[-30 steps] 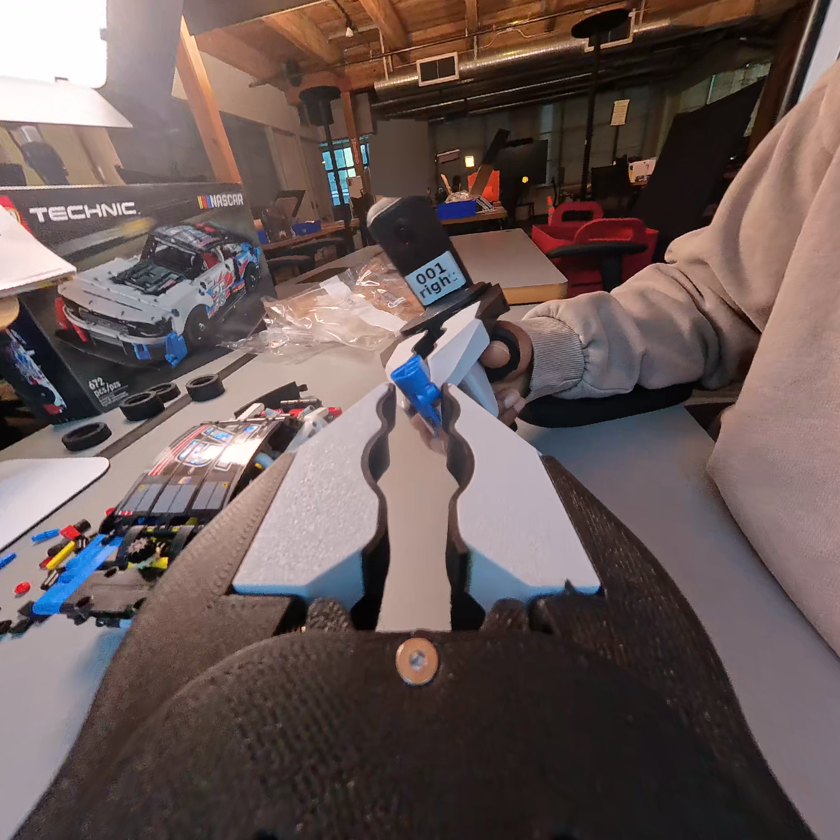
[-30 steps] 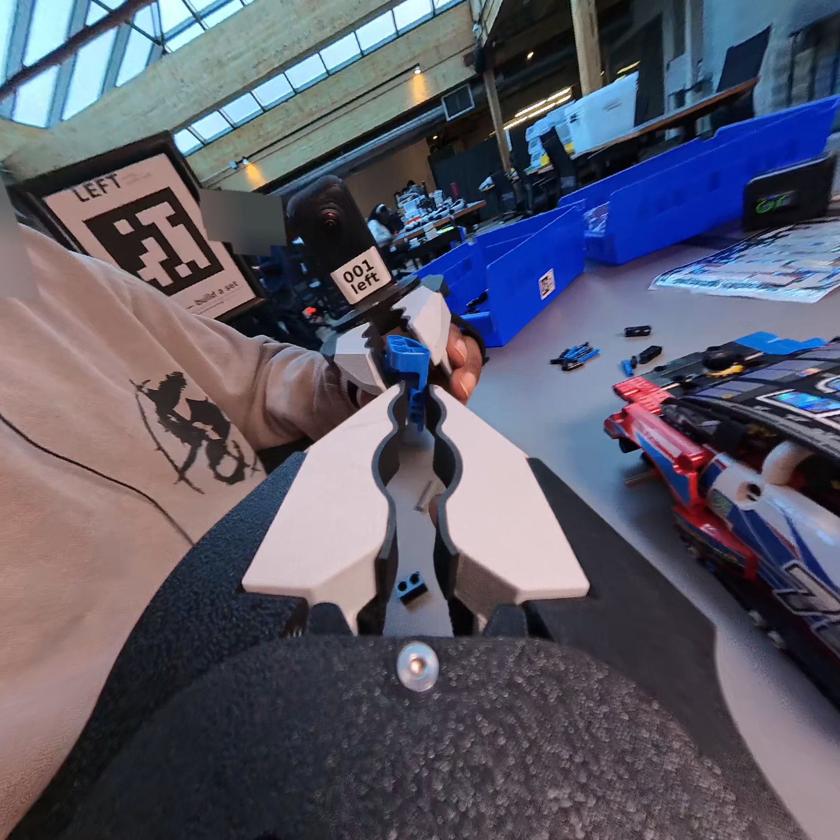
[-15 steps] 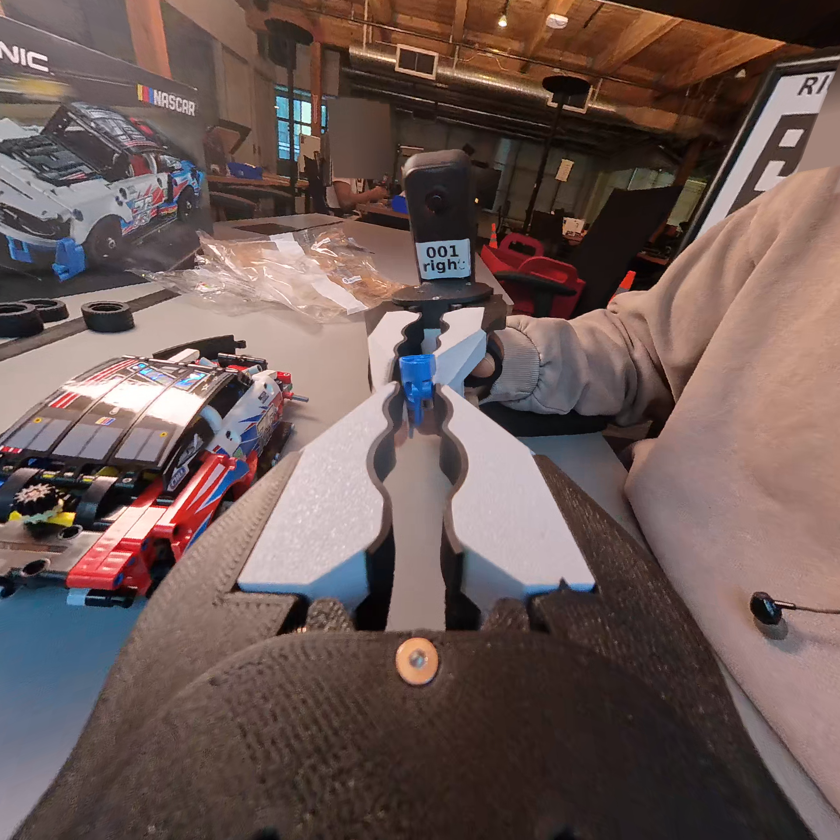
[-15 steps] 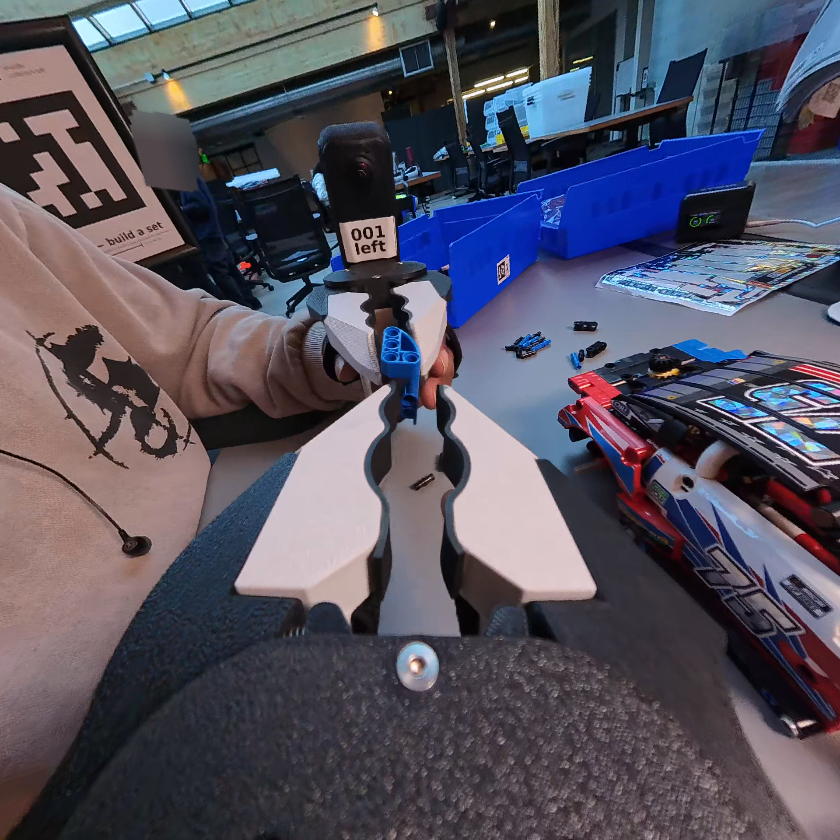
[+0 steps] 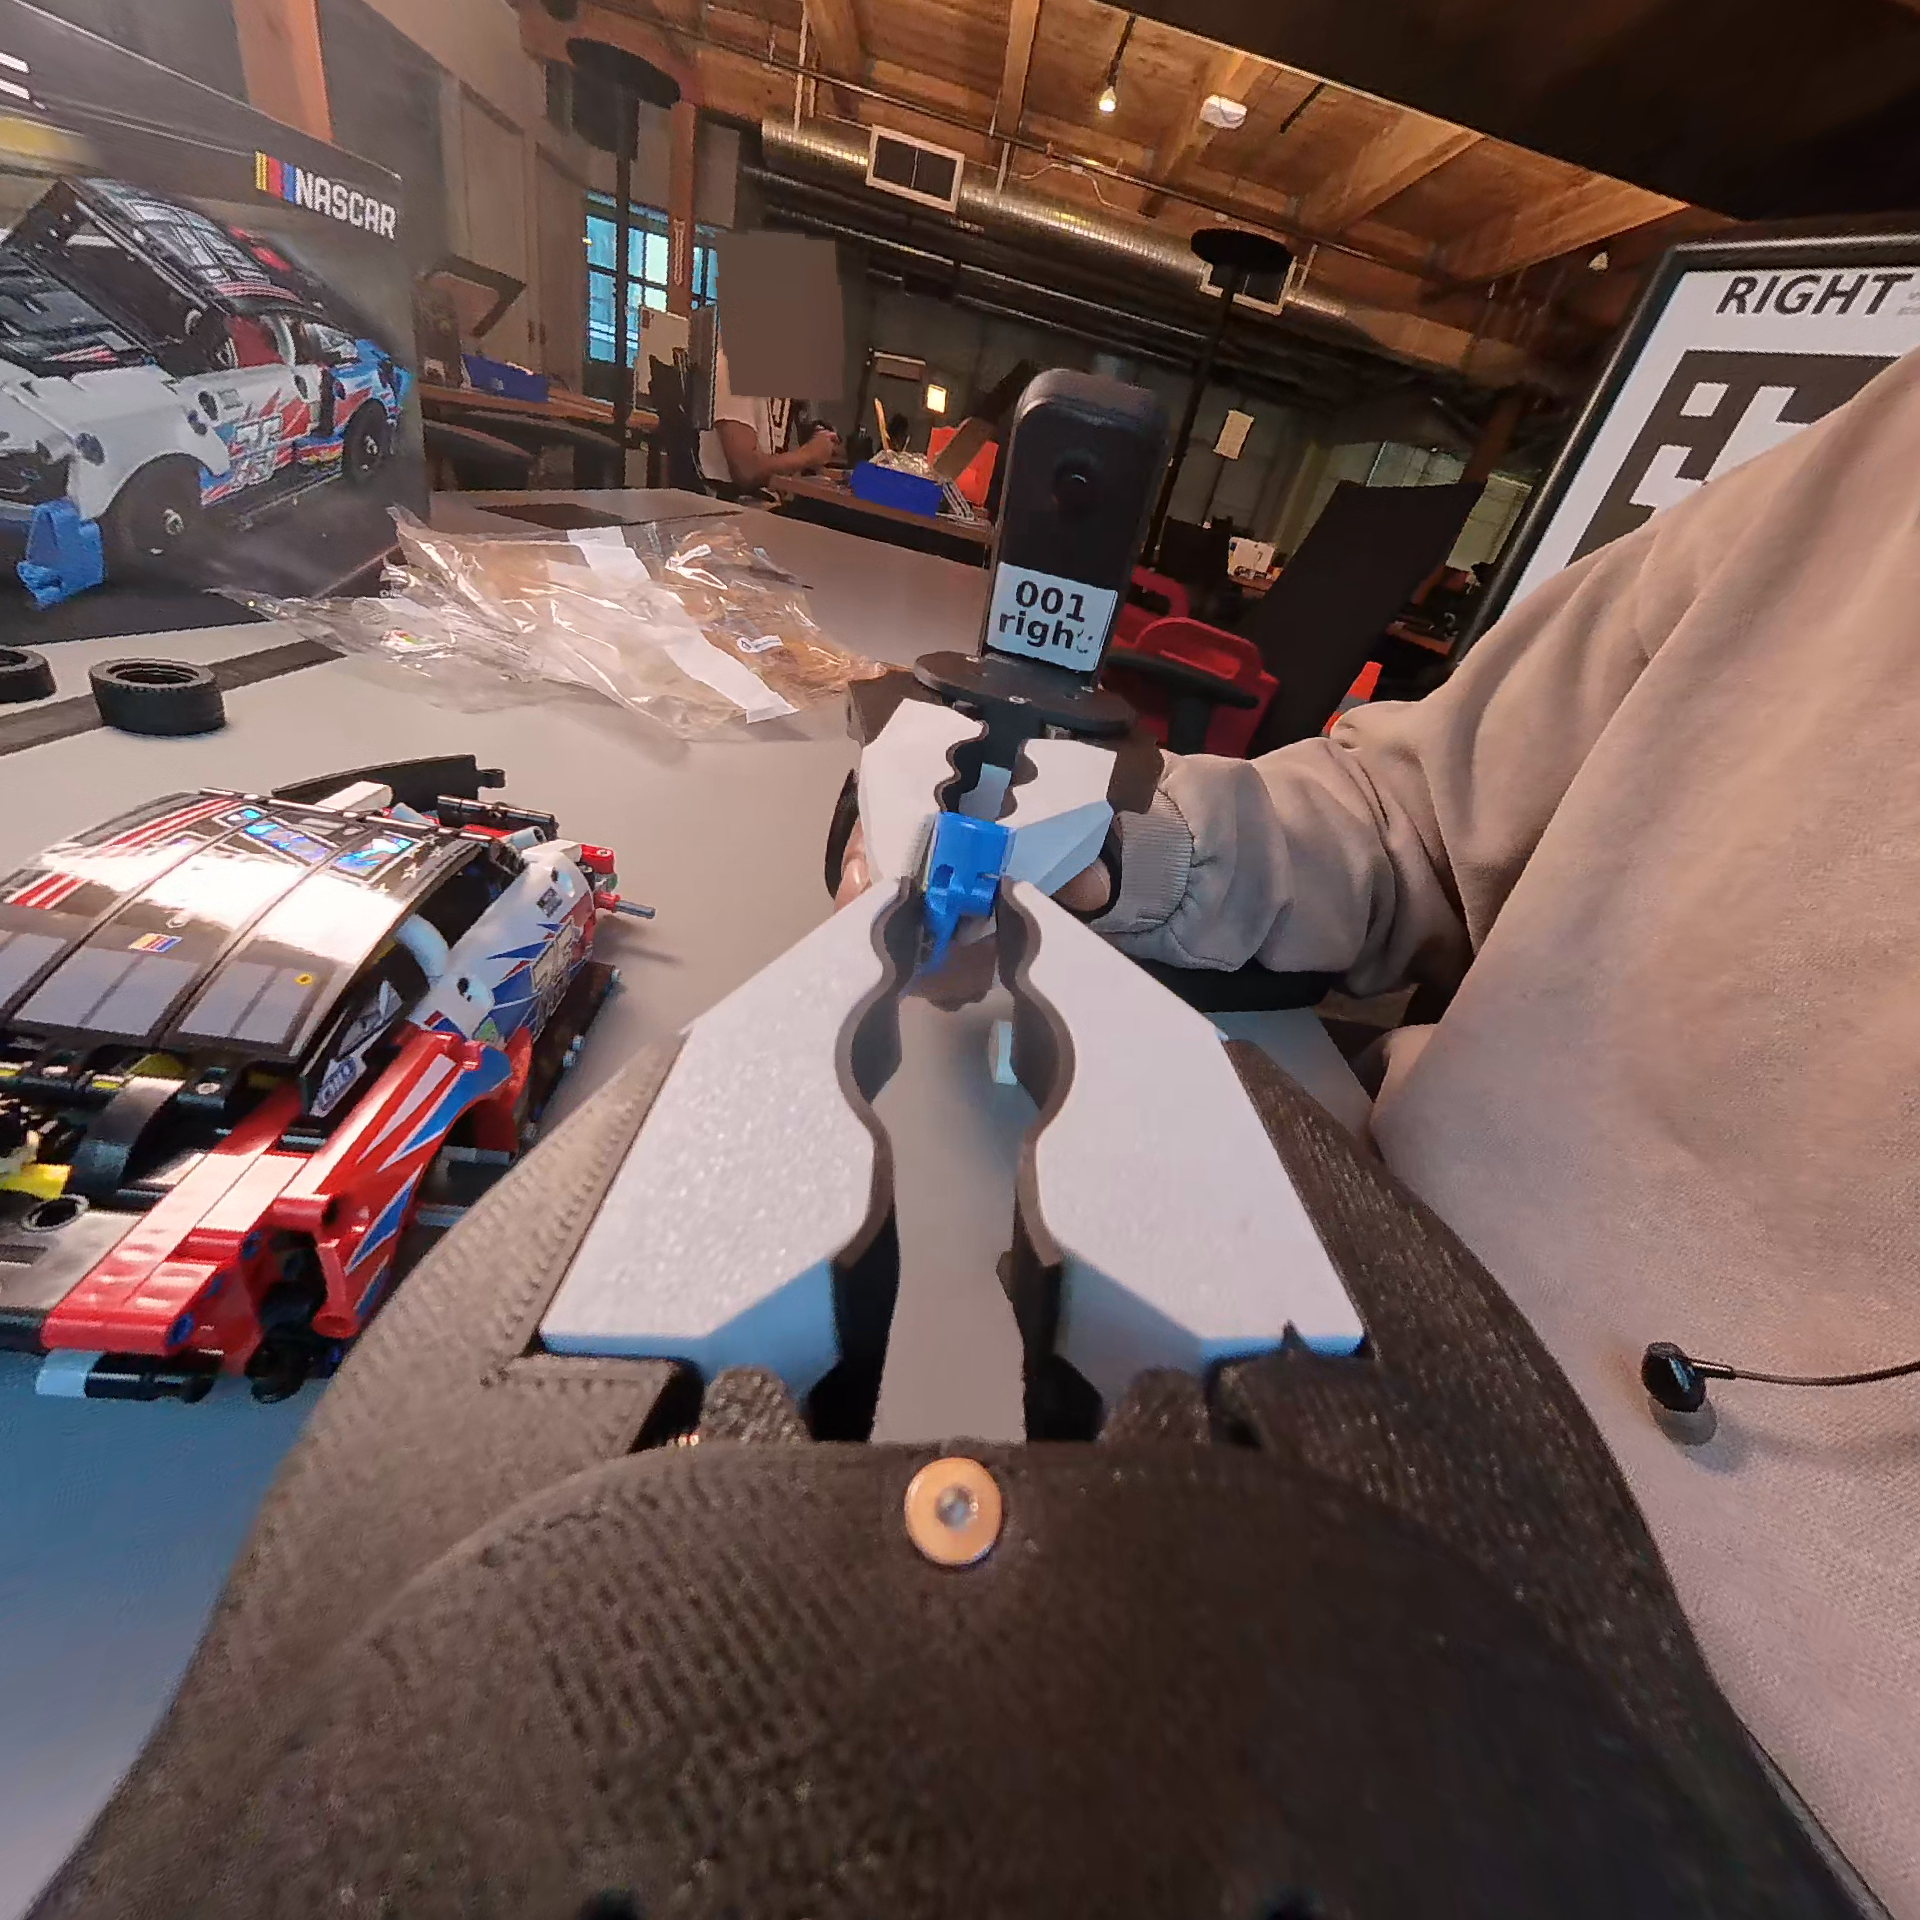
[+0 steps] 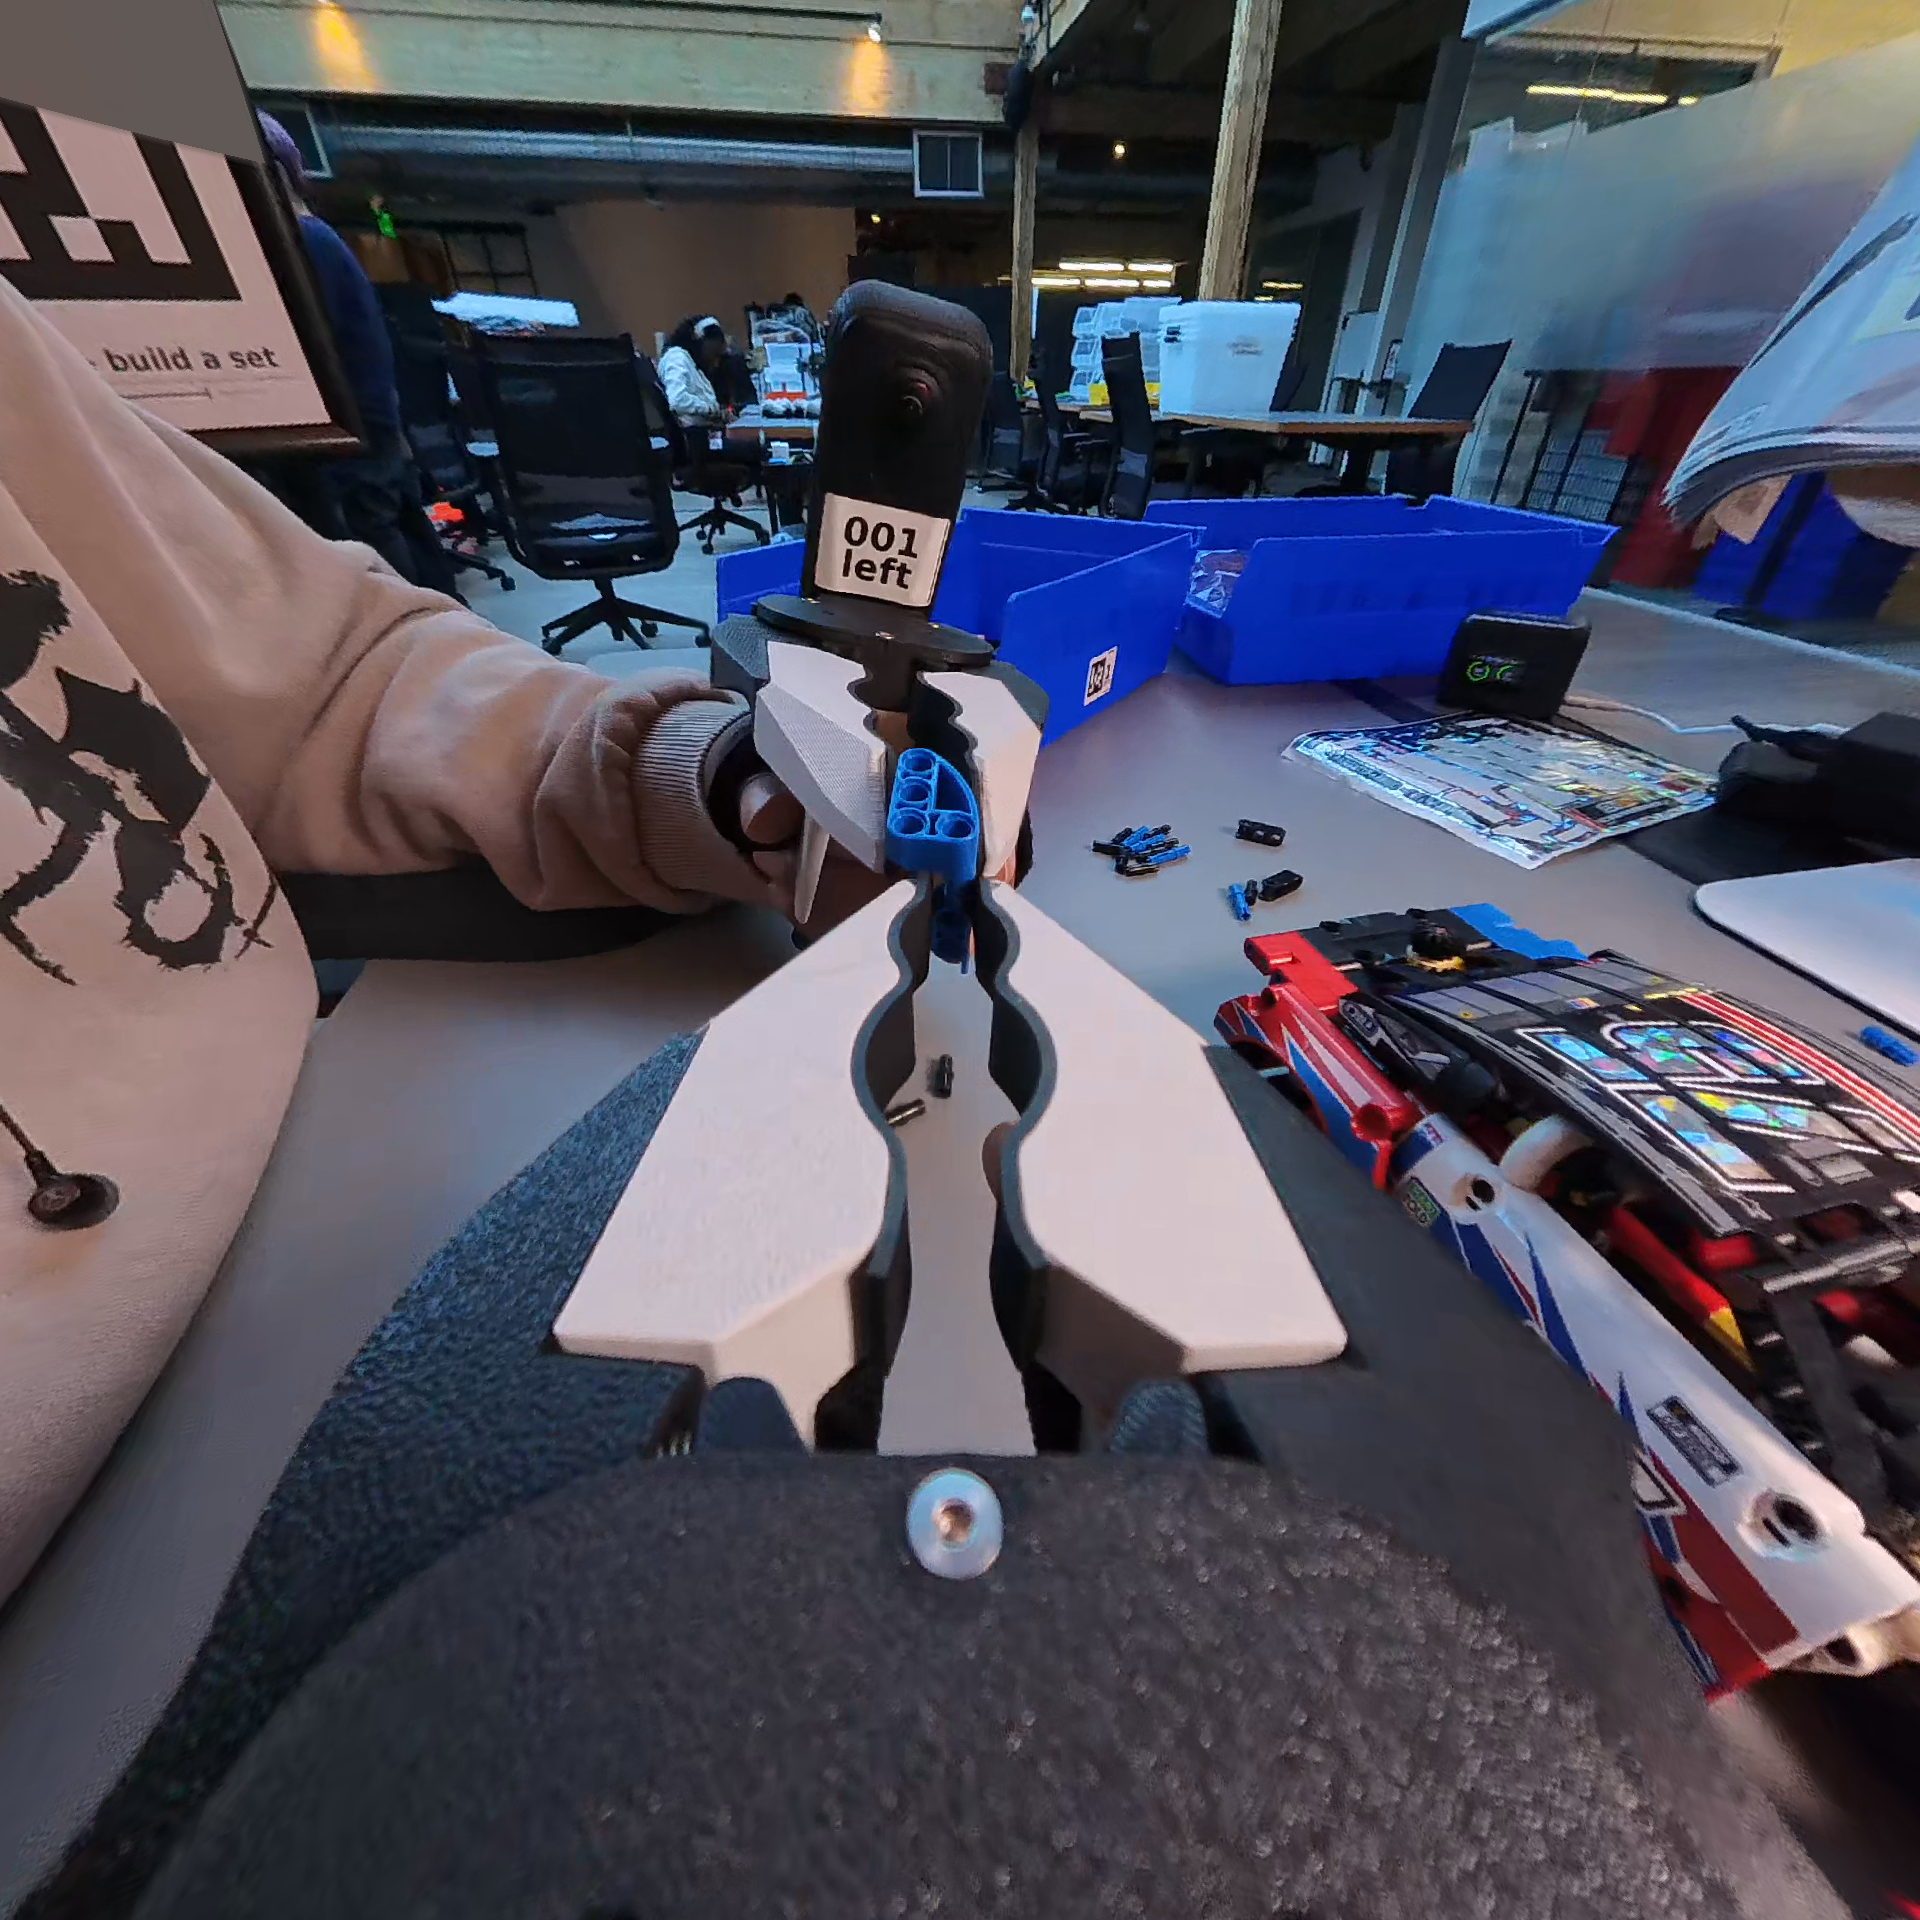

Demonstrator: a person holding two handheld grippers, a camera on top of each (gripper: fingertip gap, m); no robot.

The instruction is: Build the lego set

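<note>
A small blue Technic piece (image 5: 961,871) is held in the air between my two grippers, which face each other tip to tip. In the right wrist view it shows as a curved beam with holes (image 6: 928,805) and a thin blue part below. My left gripper (image 5: 951,906) is shut on it; it also shows in the right wrist view (image 6: 914,800). My right gripper (image 6: 951,906) is shut on the thin lower blue part; it also shows in the left wrist view (image 5: 987,821). The part-built red, white and black car (image 5: 260,1039) lies on the grey table (image 5: 727,831), to the left of the left gripper and to the right of the right gripper (image 6: 1610,1195).
The set's box (image 5: 197,364), clear plastic bags (image 5: 582,623) and a loose tyre (image 5: 156,694) lie beyond the car. Blue bins (image 6: 1351,582), a sticker sheet (image 6: 1496,779), loose blue and black pins (image 6: 1143,844) and two small black pins (image 6: 925,1091) are on the table. The person's sleeve (image 5: 1558,831) is at the side.
Both grippers have swung round together with the blue piece still held between them. The car now lies closer beside them. The piece has turned, so its holes face the right wrist camera.
</note>
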